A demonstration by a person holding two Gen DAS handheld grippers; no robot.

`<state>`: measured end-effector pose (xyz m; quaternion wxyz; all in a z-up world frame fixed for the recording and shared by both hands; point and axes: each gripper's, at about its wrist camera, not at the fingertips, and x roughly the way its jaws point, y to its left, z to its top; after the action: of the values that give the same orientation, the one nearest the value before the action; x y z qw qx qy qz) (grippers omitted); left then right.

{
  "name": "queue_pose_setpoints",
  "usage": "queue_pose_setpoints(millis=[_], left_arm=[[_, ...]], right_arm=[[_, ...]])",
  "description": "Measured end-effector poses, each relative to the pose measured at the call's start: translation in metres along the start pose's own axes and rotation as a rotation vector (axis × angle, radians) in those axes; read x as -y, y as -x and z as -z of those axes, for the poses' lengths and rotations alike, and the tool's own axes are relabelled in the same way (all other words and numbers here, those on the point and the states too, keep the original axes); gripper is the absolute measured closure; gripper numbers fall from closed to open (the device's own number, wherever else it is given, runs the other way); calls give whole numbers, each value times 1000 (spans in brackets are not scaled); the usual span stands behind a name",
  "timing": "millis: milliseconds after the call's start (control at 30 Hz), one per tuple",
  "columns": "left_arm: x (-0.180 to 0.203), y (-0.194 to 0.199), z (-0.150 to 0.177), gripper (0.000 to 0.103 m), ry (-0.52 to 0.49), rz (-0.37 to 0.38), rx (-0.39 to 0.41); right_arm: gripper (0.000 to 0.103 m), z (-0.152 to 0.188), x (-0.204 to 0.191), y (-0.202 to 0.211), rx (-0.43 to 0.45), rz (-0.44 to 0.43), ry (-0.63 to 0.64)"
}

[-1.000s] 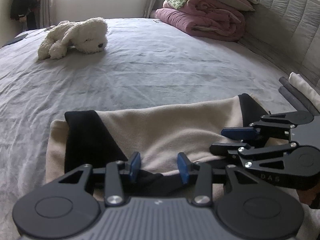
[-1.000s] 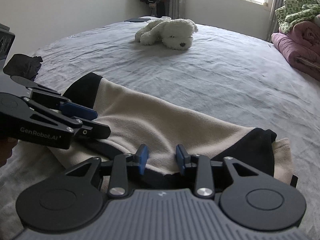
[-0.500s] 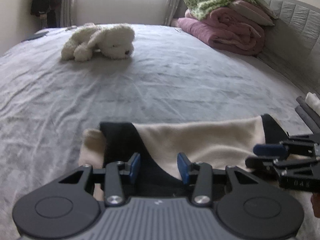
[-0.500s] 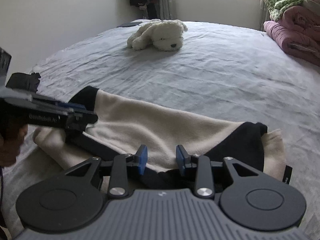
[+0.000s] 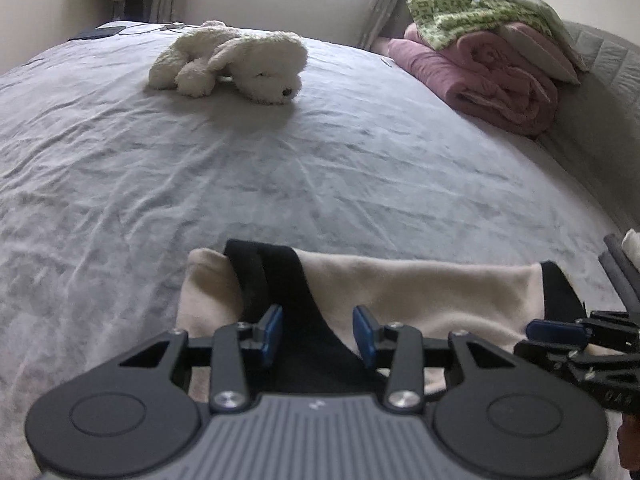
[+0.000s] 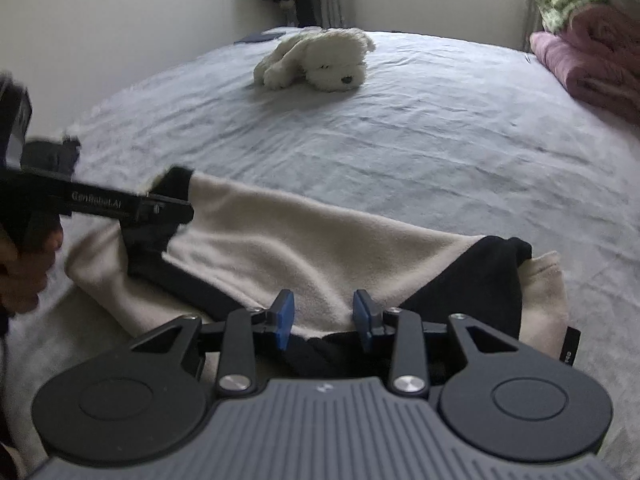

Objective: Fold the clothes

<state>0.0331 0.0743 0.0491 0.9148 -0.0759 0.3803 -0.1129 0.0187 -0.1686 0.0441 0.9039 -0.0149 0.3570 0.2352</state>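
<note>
On the grey bed (image 5: 280,184), near its front edge, lies the task's thing: a cream and black garment (image 5: 420,292), already folded into a long band. Its long axis runs from side to side across both wrist views, square to the line along which each tool points. The left tool (image 5: 318,334) stands over the band's left end, above a black panel; its blue pads are parted with cloth under the gap, and no pinch is visible, so it reads as released. The right tool (image 6: 322,318) stands over the near edge towards the right end, pads likewise parted, not pressing on the cloth, released. Each tool is therefore nearer its own end of the band, with the garment directly ahead of and below the fingers. Judgement: the next fold would bring one end across to the other along the long axis, and either tool would first have to close on its end. A white plush dog (image 5: 236,60) and a pile of bedding (image 5: 480,60) lie well apart from the work
</note>
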Motion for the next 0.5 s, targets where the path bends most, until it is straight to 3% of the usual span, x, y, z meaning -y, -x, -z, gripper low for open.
queue_pose_setpoints(millis=[233, 367, 500], left_arm=[[-2, -1, -20, 63, 21, -1, 74], [-9, -14, -26, 63, 61, -23, 69], [-8, -27, -21, 64, 26, -52, 57]], right_arm=[[64, -21, 38, 3, 102, 95, -144], [64, -20, 50, -8, 93, 130, -185], [65, -15, 53, -15, 70, 157, -176]])
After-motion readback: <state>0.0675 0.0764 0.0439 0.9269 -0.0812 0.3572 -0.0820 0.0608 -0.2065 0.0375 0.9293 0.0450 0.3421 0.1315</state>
